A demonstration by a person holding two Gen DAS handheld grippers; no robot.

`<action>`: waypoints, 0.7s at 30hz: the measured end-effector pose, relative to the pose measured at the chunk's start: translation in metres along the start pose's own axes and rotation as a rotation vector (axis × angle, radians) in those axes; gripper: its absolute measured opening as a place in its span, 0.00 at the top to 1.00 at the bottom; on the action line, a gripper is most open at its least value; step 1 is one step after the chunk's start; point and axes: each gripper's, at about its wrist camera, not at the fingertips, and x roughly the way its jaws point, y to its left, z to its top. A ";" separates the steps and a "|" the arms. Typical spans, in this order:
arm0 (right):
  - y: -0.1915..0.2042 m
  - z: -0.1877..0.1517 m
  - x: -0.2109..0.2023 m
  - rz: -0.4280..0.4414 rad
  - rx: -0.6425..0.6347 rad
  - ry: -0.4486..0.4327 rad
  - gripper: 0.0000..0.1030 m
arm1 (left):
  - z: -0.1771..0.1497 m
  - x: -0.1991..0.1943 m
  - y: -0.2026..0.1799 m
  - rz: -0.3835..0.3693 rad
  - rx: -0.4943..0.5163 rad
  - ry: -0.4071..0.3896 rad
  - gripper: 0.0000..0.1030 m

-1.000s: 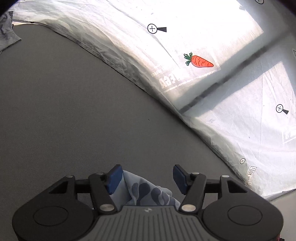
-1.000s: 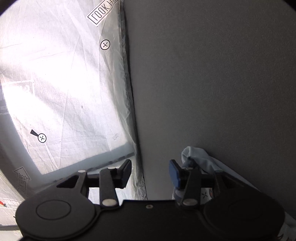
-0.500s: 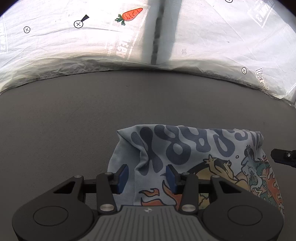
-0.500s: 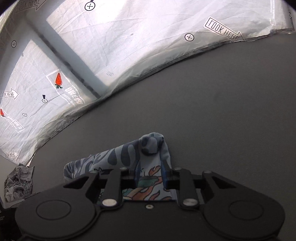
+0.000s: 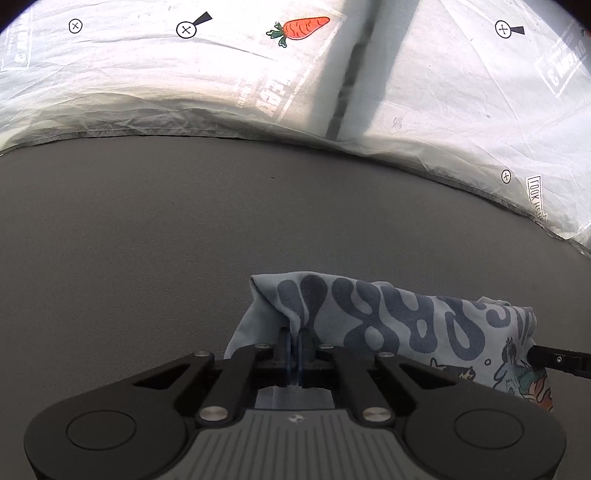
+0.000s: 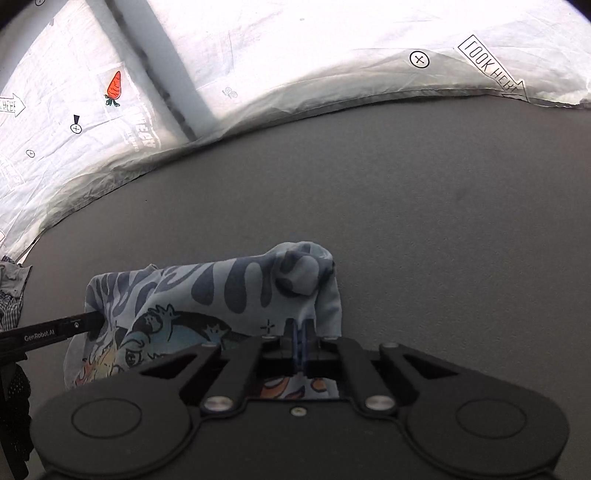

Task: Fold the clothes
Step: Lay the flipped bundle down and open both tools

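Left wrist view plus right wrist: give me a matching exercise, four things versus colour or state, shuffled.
Things:
1. left gripper
2. T-shirt
3. carrot print
4. tabletop

Colour or state:
A. dark grey, bare
B. orange with green leaves
C. shut on cloth
D. light blue, bunched, printed

Pairs: 1-C, 2-D, 3-B, 4-A

The right gripper is likewise shut on the T-shirt.
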 end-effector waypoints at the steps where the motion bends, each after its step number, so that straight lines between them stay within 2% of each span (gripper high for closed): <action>1: 0.000 0.002 -0.003 -0.001 0.003 -0.011 0.98 | 0.003 -0.004 0.002 -0.002 -0.015 -0.011 0.97; 5: -0.003 0.007 -0.012 -0.005 0.028 -0.043 0.98 | 0.012 -0.014 0.013 -0.003 -0.072 -0.045 0.96; 12: -0.013 0.008 0.007 0.000 0.078 -0.002 0.98 | 0.001 0.015 0.013 0.045 -0.052 0.023 0.94; 16: -0.013 0.009 0.009 -0.008 0.072 0.009 0.93 | 0.003 0.010 0.019 0.053 -0.083 0.031 0.80; 17: -0.013 0.008 0.007 -0.015 0.074 0.006 0.88 | 0.003 0.007 0.022 0.058 -0.092 0.034 0.75; 19: -0.014 0.007 0.004 -0.027 0.073 -0.001 0.78 | 0.001 0.001 0.029 0.089 -0.097 0.045 0.48; 20: -0.015 0.007 0.002 -0.027 0.072 -0.005 0.70 | -0.001 -0.002 0.033 0.093 -0.100 0.046 0.44; 21: -0.016 0.006 -0.001 -0.023 0.070 -0.010 0.67 | -0.003 -0.006 0.036 0.097 -0.103 0.047 0.42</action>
